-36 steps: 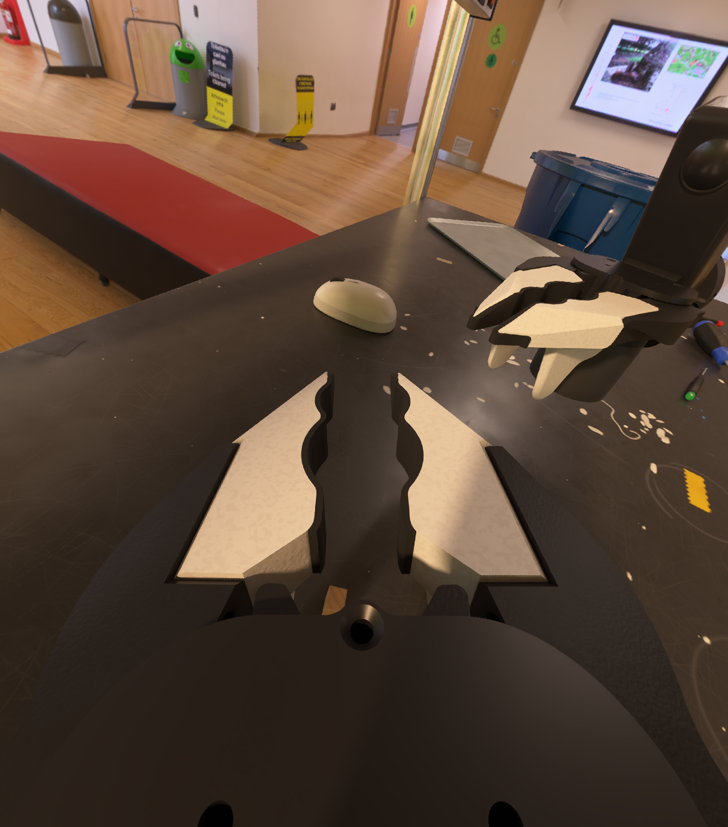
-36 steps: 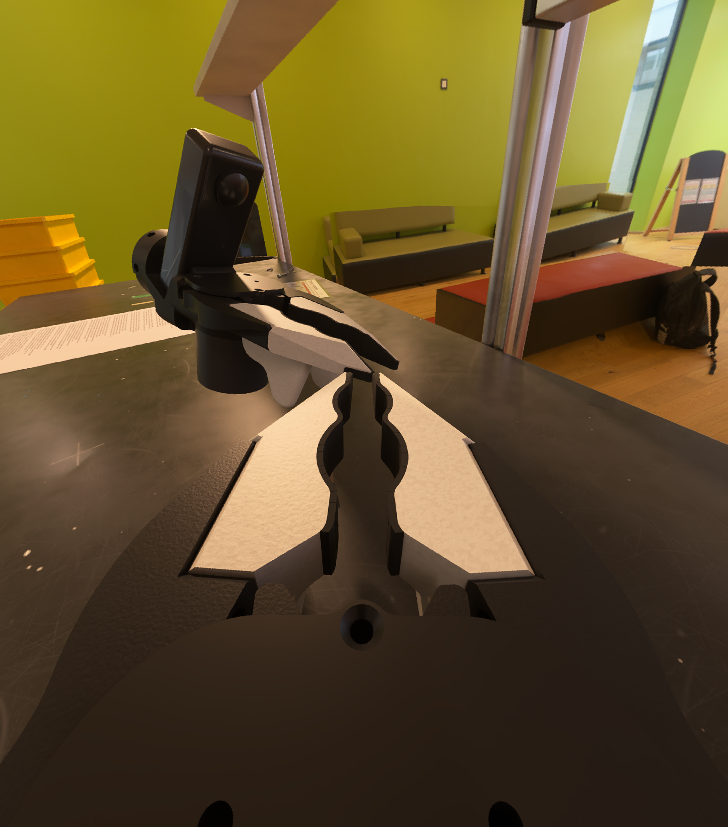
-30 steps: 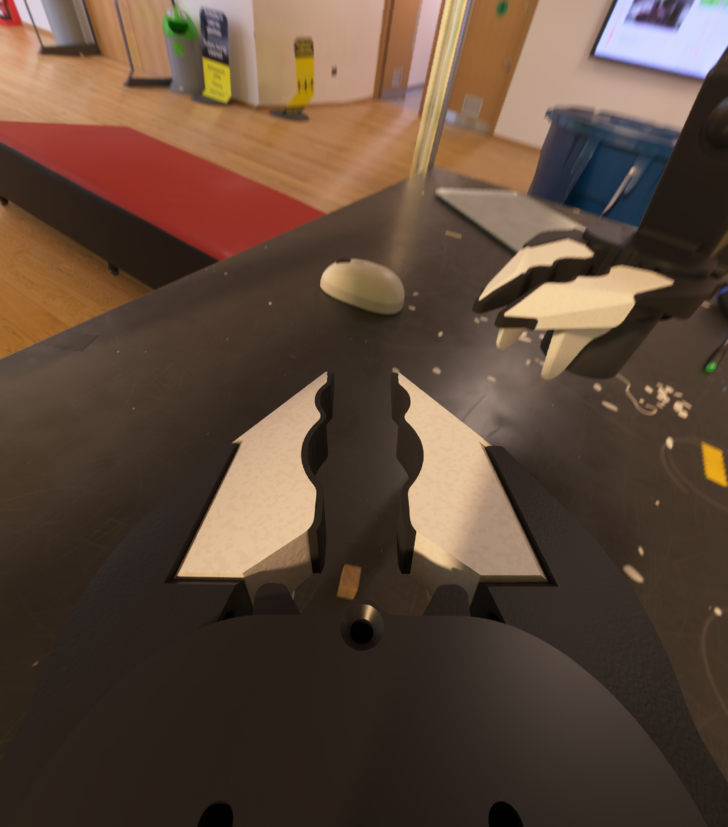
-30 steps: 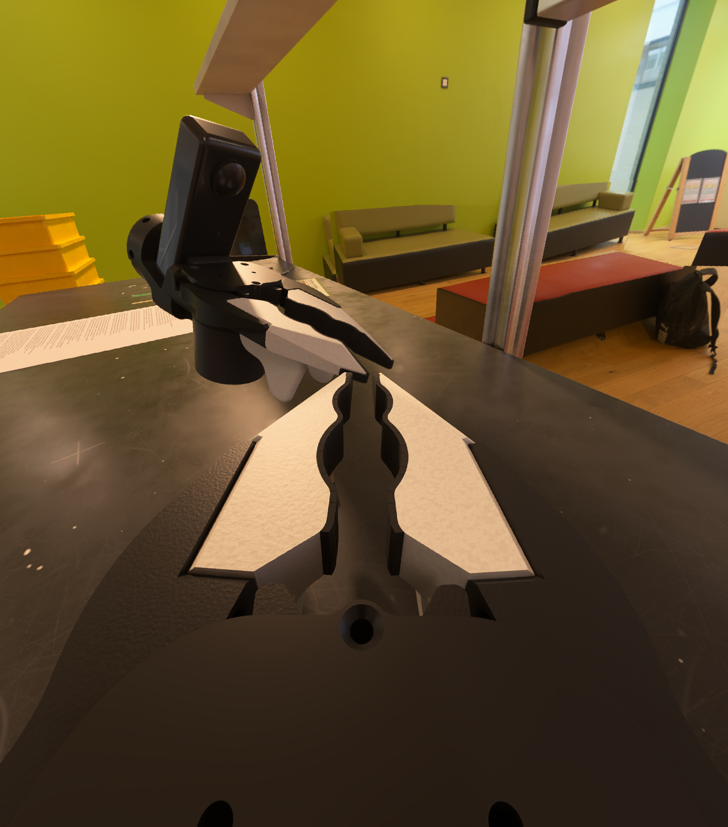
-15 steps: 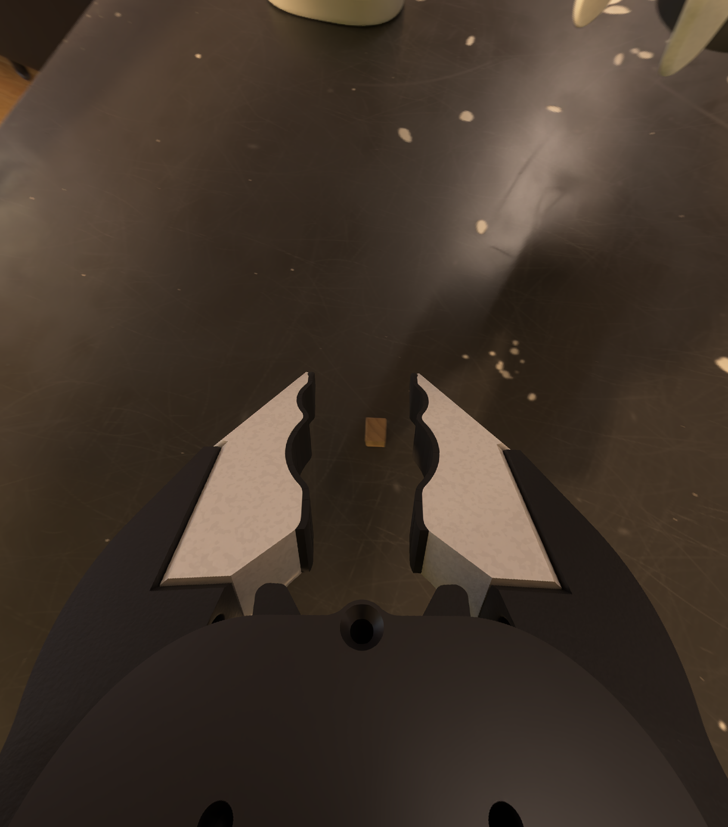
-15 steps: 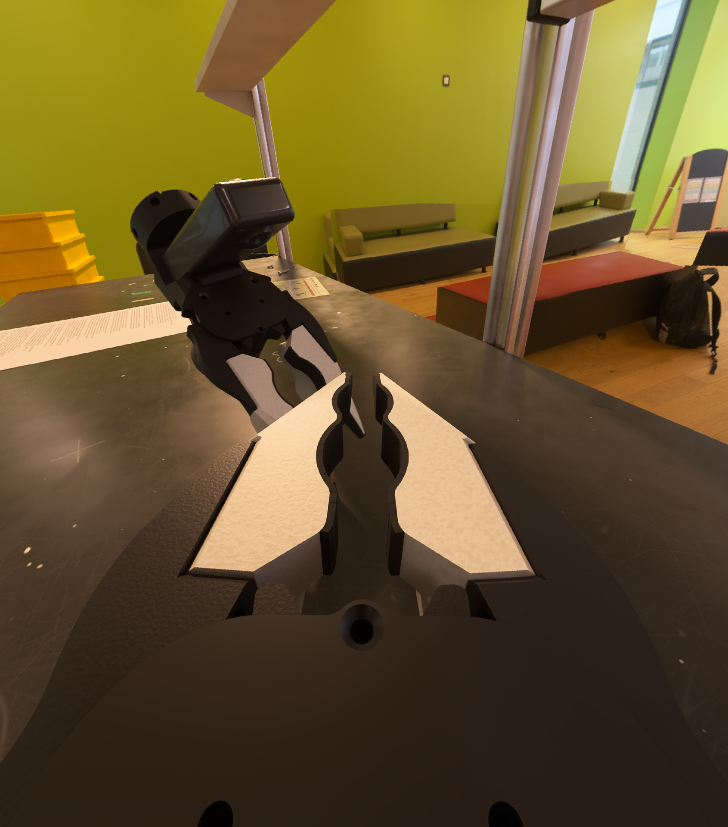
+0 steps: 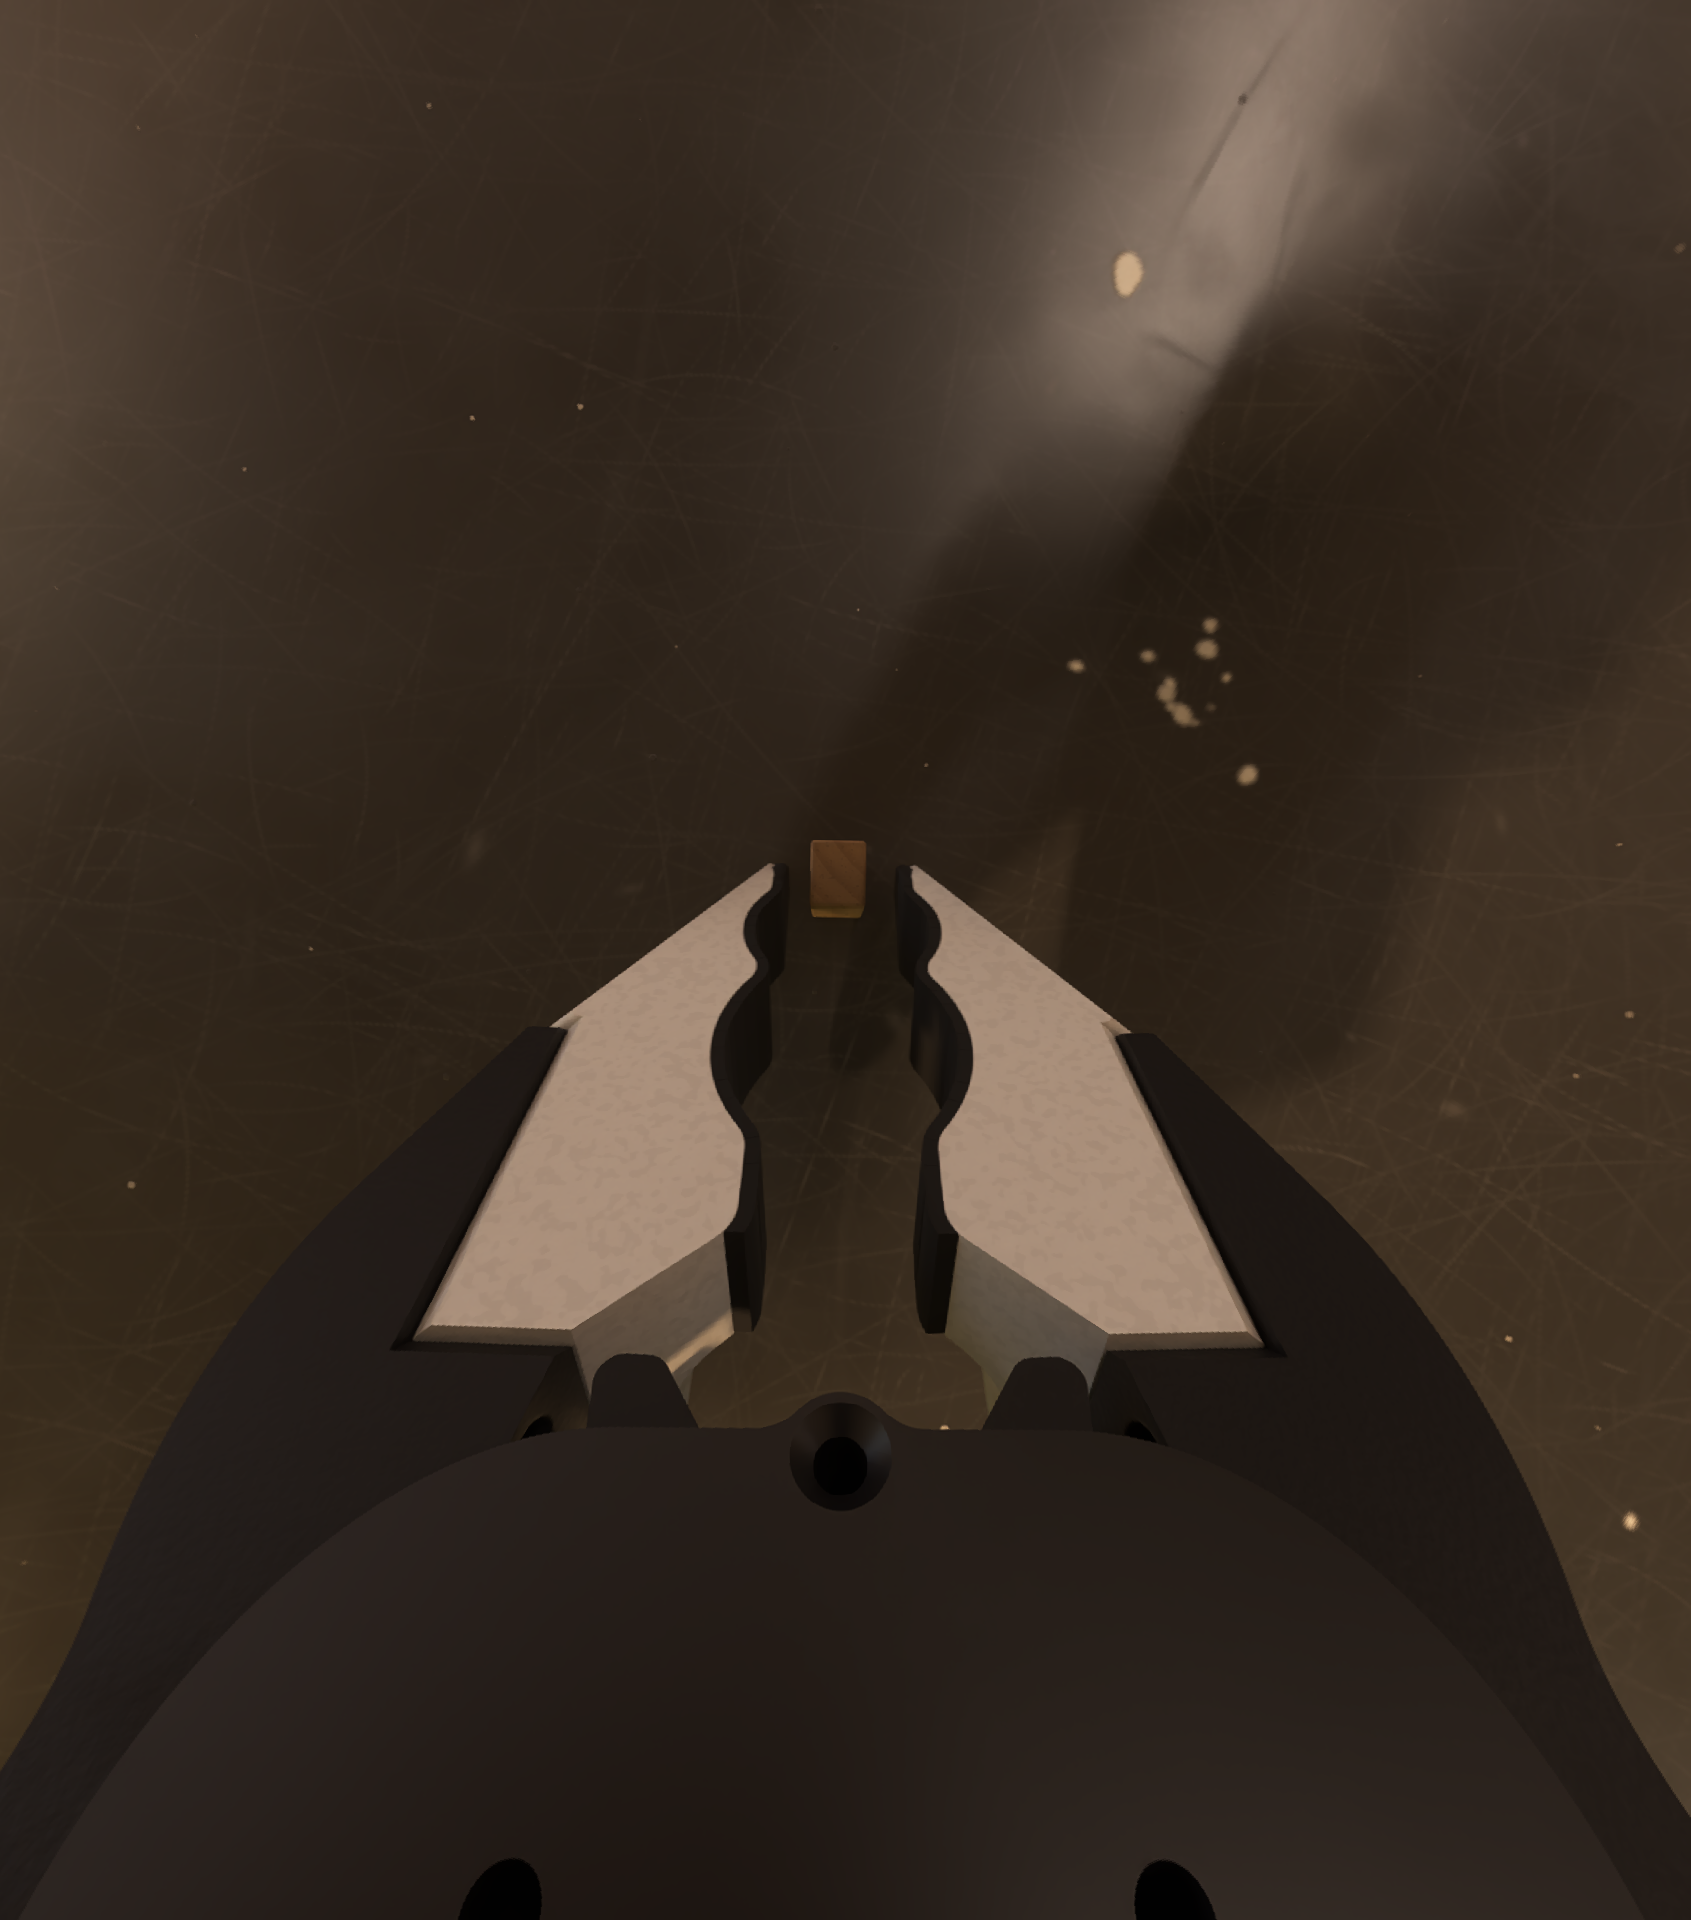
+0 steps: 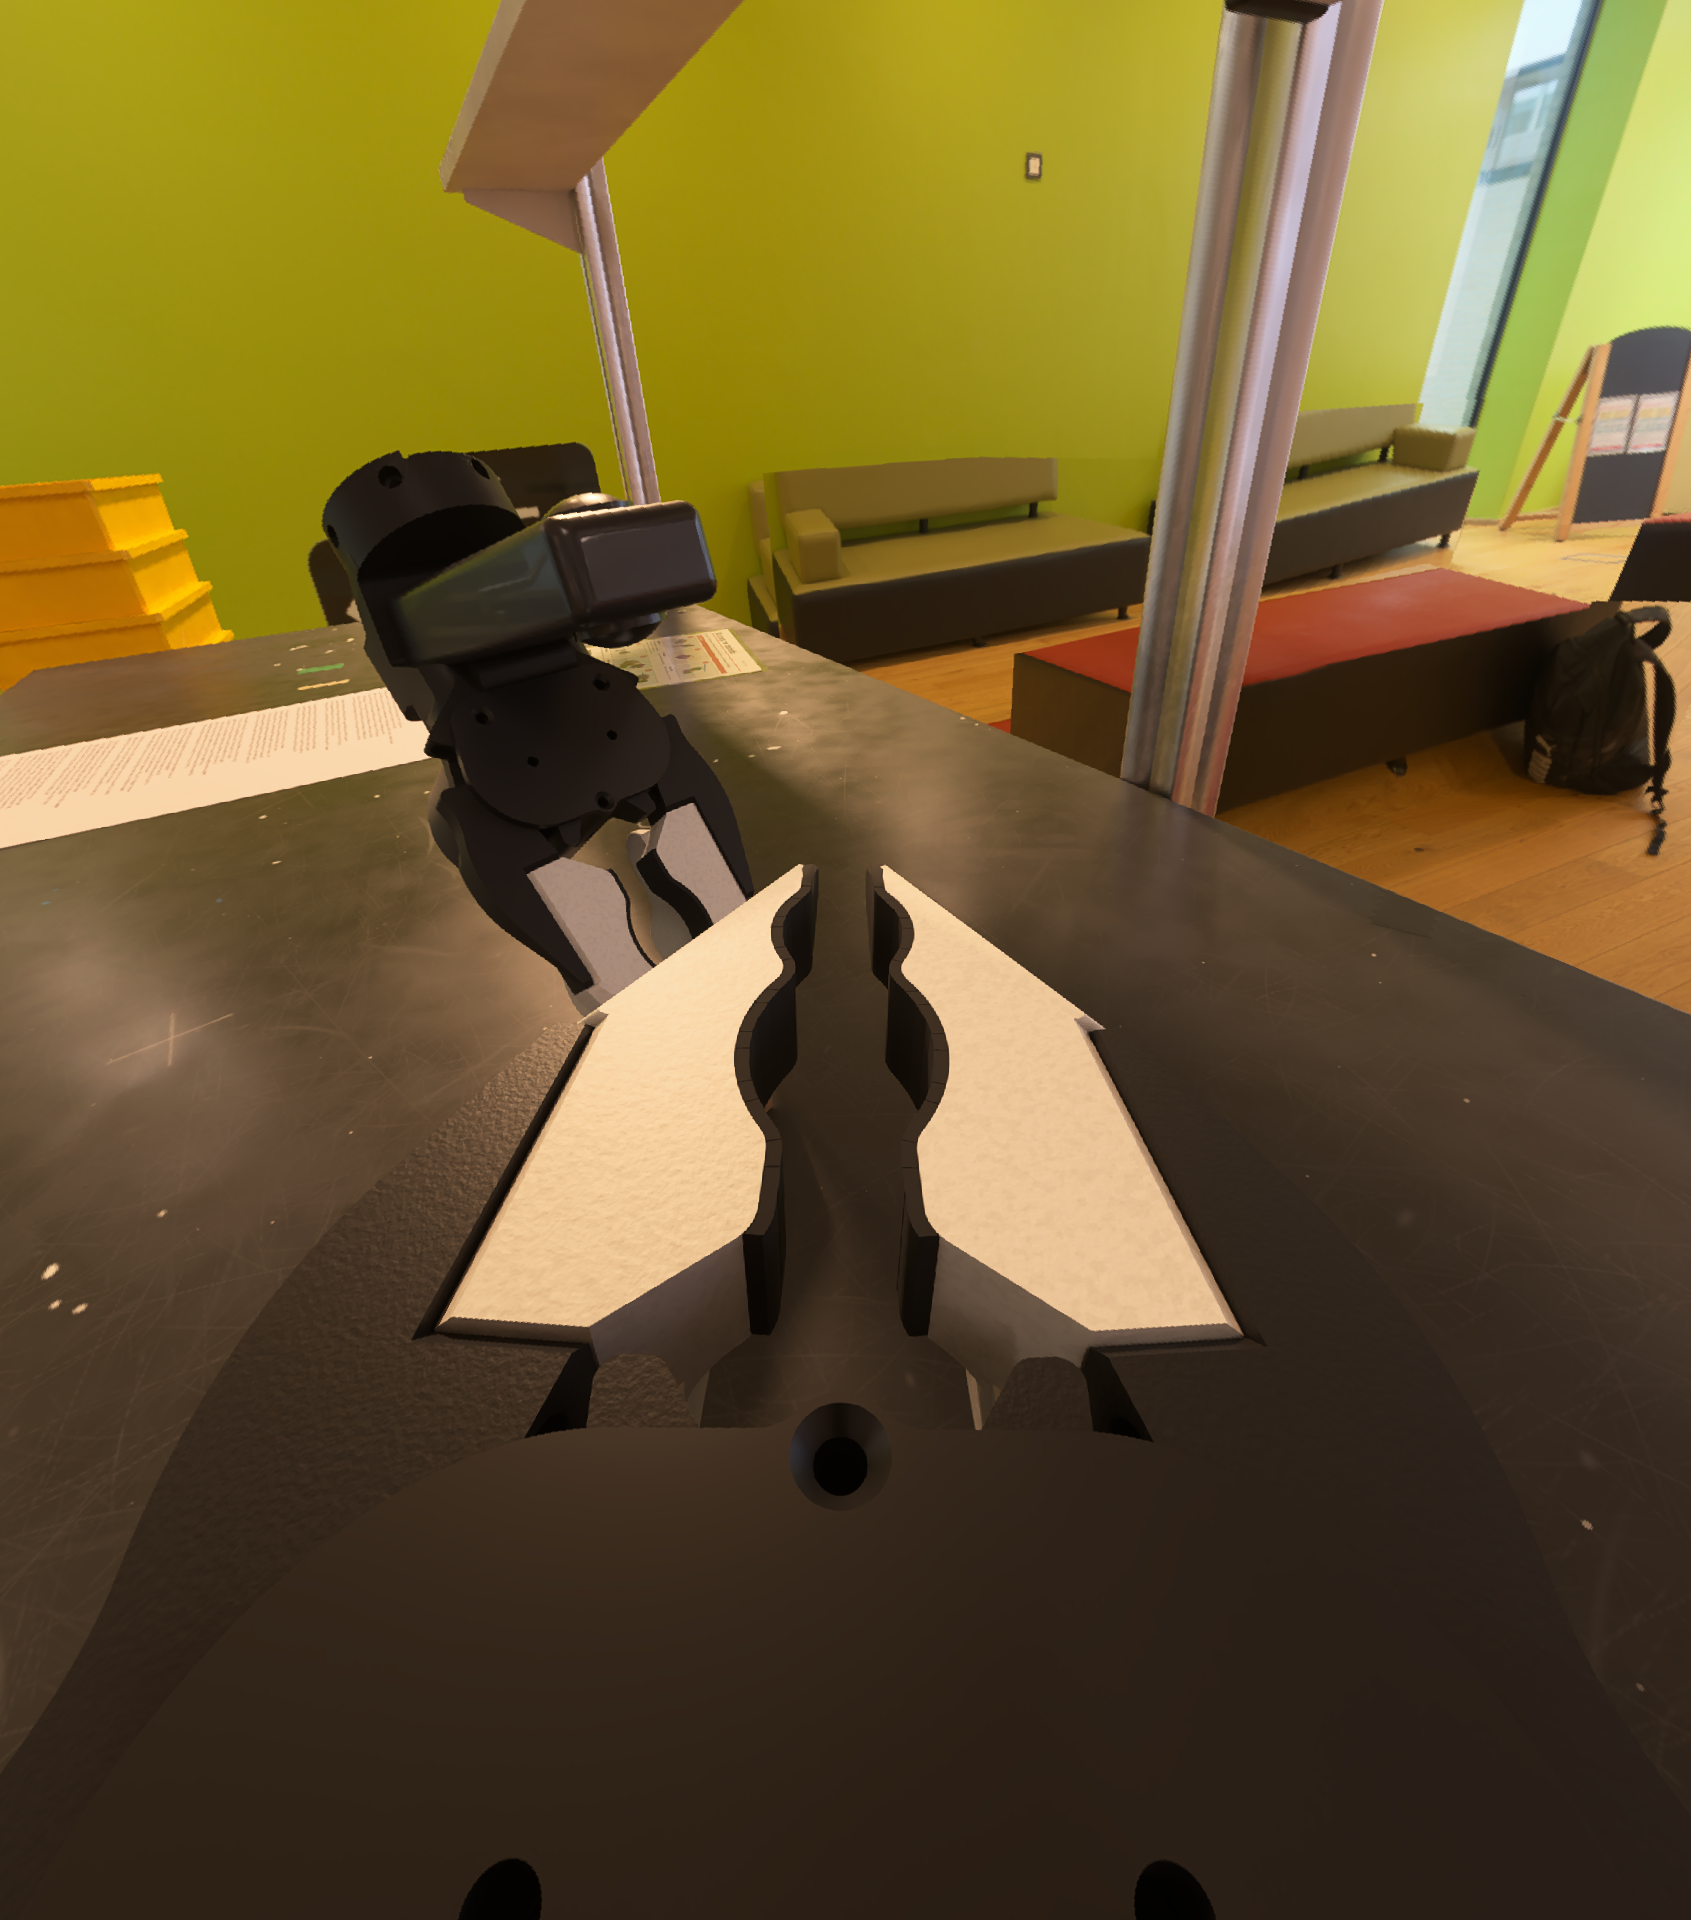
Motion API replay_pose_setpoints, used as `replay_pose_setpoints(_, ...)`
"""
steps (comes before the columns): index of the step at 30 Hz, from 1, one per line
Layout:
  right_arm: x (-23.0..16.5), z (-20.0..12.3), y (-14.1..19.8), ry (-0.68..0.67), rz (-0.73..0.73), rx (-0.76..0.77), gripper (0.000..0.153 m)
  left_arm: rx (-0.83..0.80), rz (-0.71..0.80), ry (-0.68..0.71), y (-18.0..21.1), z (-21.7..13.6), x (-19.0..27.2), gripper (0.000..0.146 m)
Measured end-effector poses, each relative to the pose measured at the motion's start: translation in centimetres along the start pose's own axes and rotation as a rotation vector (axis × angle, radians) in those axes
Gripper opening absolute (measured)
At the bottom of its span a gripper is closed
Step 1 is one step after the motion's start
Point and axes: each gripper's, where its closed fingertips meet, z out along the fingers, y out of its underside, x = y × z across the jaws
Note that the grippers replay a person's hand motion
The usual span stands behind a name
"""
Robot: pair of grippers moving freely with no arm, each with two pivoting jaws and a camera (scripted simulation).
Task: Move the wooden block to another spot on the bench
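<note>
Wooden block (image 7: 838, 878): small, tan, flat on dark scratched bench (image 7: 301, 520), centred in line w/ gap at tips of left gripper (image 7: 838, 883). Sits just at/beyond fingertip level, not touching either finger; clear sliver of bench both sides. Left gripper spread, nothing pinched, pointed steeply down at bench. White finger pads (image 7: 612, 1153) w/ wavy black inner edges. Pale flecks (image 7: 1179, 675) scattered on bench to the right, one larger chip (image 7: 1127, 272) farther up.

In right wrist view: left gripper (image 8: 612, 925) tilted nose-down over bench (image 8: 145, 1091), tips hidden behind right gripper's near finger; block not visible here. Right gripper (image 8: 841, 883) low over bench, fingers slightly apart w/ narrow gap, holding nothing, well clear of block.

Around: white printed sheet (image 8: 145, 769) on bench at left, small leaflet (image 8: 685, 655) beyond left gripper. Off bench: yellow crates (image 8: 62, 571), metal pillar (image 8: 1225, 416), olive sofas (image 8: 945, 540), red-topped seat (image 8: 1288, 644), black backpack (image 8: 1599, 707) on wood floor, green walls.
</note>
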Motion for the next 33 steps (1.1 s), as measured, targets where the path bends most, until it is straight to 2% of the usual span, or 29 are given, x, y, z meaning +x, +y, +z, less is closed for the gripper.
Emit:
replay_pose_setpoints(3, 0.0, 0.0, 0.0, -0.001, 0.004, -0.001, 0.009, -0.006, 0.026, -0.017, -0.1, 0.2, 0.0, 0.010)
replay_pose_setpoints(6, 0.0, 0.0, 0.0, -0.001, -0.002, 0.000, 0.009, 0.017, 0.036, -0.003, -0.6, 0.1, 0.3, 0.010)
replay_pose_setpoints(10, -0.1, -0.1, -0.2, 0.000, -0.005, 0.006, 0.009, 0.118, 0.042, -0.049, -2.2, -1.2, -0.3, 0.010)
replay_pose_setpoints(12, 0.0, -0.1, -0.2, 0.001, -0.005, 0.007, 0.009, 0.137, 0.076, -0.160, -2.5, -1.9, -1.6, 0.010)
replay_pose_setpoints(14, 0.0, -0.1, -0.2, 0.001, -0.004, 0.005, 0.009, 0.107, 0.181, -0.287, -2.5, -2.1, -2.3, 0.009)
replay_pose_setpoints(18, 0.0, 0.0, 0.0, -0.001, -0.002, -0.002, 0.009, 0.103, 0.377, -0.422, -3.8, -2.1, -2.0, 0.009)
replay_pose_setpoints(21, 0.0, 0.0, 0.0, 0.002, -0.006, -0.001, 0.009, 0.040, 0.505, -0.531, -3.8, -2.0, -2.3, 0.010)
replay_pose_setpoints(25, 0.1, 0.0, -0.1, 0.004, -0.002, 0.002, 0.009, 0.051, 0.459, -0.462, -3.8, -1.1, -1.8, 0.010)
replay_pose_setpoints(33, 0.1, -0.1, -0.3, 0.005, -0.007, 0.008, 0.009, 0.215, 0.359, -0.390, -5.2, -2.6, -1.2, 0.010)
